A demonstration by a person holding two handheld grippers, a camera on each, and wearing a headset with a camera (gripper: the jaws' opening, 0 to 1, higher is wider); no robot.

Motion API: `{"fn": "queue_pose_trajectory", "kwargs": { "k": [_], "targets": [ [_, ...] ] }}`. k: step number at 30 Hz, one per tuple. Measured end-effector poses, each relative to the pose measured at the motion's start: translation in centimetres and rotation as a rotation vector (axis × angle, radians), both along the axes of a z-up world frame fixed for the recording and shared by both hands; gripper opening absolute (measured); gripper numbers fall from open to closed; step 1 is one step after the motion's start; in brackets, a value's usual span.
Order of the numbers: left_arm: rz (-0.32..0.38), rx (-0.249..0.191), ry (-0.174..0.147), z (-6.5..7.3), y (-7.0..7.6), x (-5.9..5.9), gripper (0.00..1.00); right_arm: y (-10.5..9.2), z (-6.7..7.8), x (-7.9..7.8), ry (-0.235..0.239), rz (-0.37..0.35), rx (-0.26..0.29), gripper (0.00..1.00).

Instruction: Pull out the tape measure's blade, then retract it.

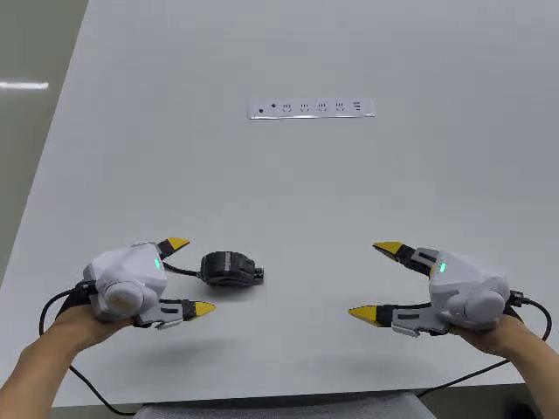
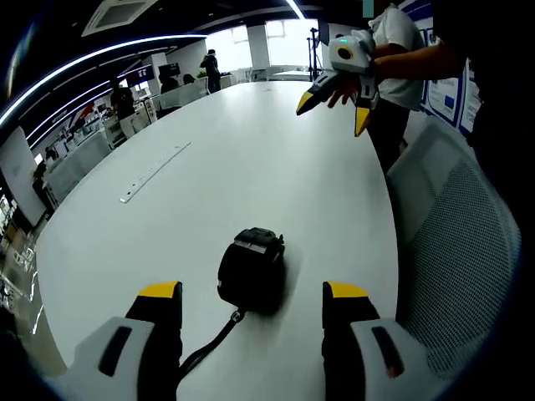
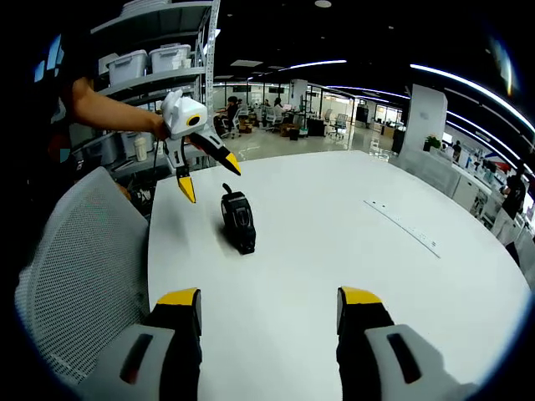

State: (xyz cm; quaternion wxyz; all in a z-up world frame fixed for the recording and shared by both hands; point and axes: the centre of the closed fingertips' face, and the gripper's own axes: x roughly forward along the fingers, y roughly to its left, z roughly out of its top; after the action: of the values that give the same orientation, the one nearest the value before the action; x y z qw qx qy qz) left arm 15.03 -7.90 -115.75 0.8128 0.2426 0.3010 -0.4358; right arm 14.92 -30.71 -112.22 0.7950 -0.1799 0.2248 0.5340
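A black tape measure (image 1: pixel 229 269) lies on the white table (image 1: pixel 288 183), its blade fully inside the case and a black wrist strap trailing toward the left. My left gripper (image 1: pixel 190 276) hovers open just left of it, yellow tips on either side of the strap; its own view shows the tape measure (image 2: pixel 253 269) a short way ahead of the open gripper (image 2: pixel 252 296). My right gripper (image 1: pixel 382 280) is open further right, apart from the tape measure (image 3: pixel 238 220), with nothing between the fingers of the right gripper (image 3: pixel 269 301).
A white power strip (image 1: pixel 312 108) lies flat at mid-table, far from both grippers. A mesh chair (image 2: pixel 468 242) stands at the table's near edge. Cables run back from both grippers over that edge.
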Motion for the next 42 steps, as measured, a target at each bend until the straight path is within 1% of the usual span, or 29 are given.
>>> {"fn": "queue_pose_trajectory", "kwargs": {
  "k": [9,13,22,27,33,38,42],
  "targets": [
    [-0.062,0.033,0.011,-0.8,-0.4,0.8,0.61,1.0,-0.9,0.8,0.003,0.039,-0.01,0.61],
    [-0.092,0.055,0.022,-1.5,-0.4,1.1,0.59,1.7,-1.5,1.0,0.008,0.06,-0.014,0.59],
    [-0.174,0.094,0.039,-2.7,-1.0,1.4,0.52,3.4,-2.5,1.6,0.009,0.105,-0.014,0.53],
    [-0.206,0.108,0.049,-3.2,-1.4,1.6,0.49,4.3,-3.3,1.8,0.014,0.127,-0.013,0.5],
    [-0.24,0.119,0.062,-3.7,-1.9,1.8,0.47,5.2,-3.8,2.1,0.025,0.142,-0.01,0.49],
    [-0.273,0.133,0.073,-4.3,-2.1,1.7,0.45,6.0,-4.6,2.1,0.039,0.167,-0.015,0.47],
    [-0.3,0.148,0.075,-4.6,-2.3,2.0,0.41,6.7,-5.1,2.1,0.05,0.187,-0.013,0.46]
  ]
}}
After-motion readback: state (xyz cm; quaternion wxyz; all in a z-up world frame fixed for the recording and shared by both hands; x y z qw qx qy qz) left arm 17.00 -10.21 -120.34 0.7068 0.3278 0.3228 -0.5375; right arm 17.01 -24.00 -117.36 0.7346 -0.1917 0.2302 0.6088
